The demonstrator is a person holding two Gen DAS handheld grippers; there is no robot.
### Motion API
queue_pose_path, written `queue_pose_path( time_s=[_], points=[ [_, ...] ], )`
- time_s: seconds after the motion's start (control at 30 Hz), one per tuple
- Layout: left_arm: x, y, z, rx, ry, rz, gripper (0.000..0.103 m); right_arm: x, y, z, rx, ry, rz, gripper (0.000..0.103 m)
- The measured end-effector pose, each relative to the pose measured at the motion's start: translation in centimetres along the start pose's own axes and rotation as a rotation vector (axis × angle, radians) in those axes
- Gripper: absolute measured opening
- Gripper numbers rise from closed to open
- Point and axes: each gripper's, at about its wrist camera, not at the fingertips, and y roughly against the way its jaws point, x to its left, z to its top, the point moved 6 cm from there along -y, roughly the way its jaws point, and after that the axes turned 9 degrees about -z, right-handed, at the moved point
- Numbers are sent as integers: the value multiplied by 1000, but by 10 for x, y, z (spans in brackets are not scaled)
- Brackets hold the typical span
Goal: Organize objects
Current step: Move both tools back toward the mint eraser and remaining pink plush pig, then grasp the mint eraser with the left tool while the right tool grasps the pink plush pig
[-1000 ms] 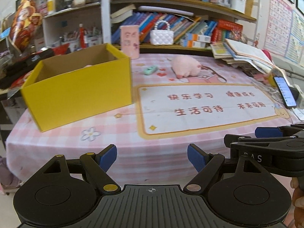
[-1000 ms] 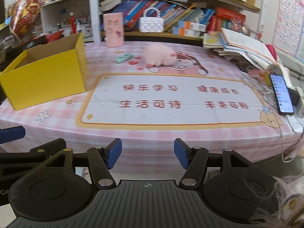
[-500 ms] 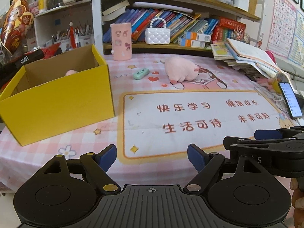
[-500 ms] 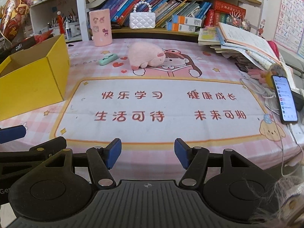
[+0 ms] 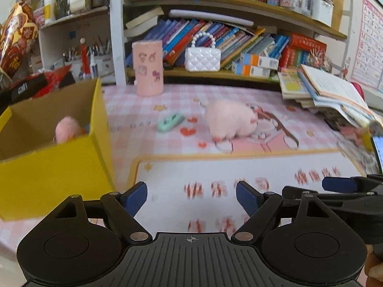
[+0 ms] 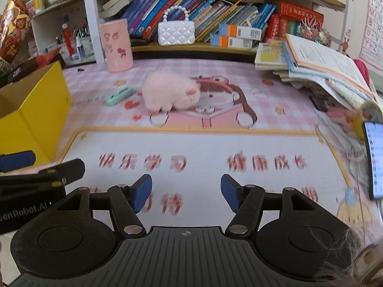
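A pink plush pig (image 5: pixel 229 120) (image 6: pixel 171 93) lies on the pink table mat (image 6: pixel 275 91), with a small mint-green object (image 5: pixel 170 121) (image 6: pixel 118 95) to its left. An open yellow cardboard box (image 5: pixel 47 174) (image 6: pixel 36 117) stands at the left; a pink soft toy (image 5: pixel 68 131) sits inside it. My left gripper (image 5: pixel 191 195) is open and empty, above the mat's printed text beside the box. My right gripper (image 6: pixel 186 192) is open and empty, above the mat's text, well short of the pig.
A pink cylinder holder (image 5: pixel 148 68) (image 6: pixel 116 45) and a white quilted handbag (image 5: pixel 202 58) (image 6: pixel 176 33) stand at the back by the bookshelf. A stack of open books (image 6: pixel 318 69) lies at the right. A lit phone (image 6: pixel 374 162) rests at the right edge.
Both grippers have moved forward over the table toward the pig and box, which now look larger. Both stay open and empty.
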Motion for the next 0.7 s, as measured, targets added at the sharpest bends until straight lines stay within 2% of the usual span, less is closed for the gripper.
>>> queue_pose_path(
  time_s=[0.1,0.27,0.47,0.5,0.6,0.7],
  points=[
    [-3,-13,22,-25,0,24,84,-5,-17,20,-30,32,25,63],
    [-5,-31,53,-66,20,65,84,-10,-46,53,-78,74,75,70],
    [3,-56,79,-77,35,123,84,2,-79,81,-143,180,130,86],
    [5,-60,81,-74,39,134,84,6,-85,84,-151,203,142,91],
    [12,-69,87,-67,53,163,84,19,-103,92,-162,272,168,93],
    [19,-75,91,-62,68,189,84,32,-120,99,-192,332,177,103]
  ],
)
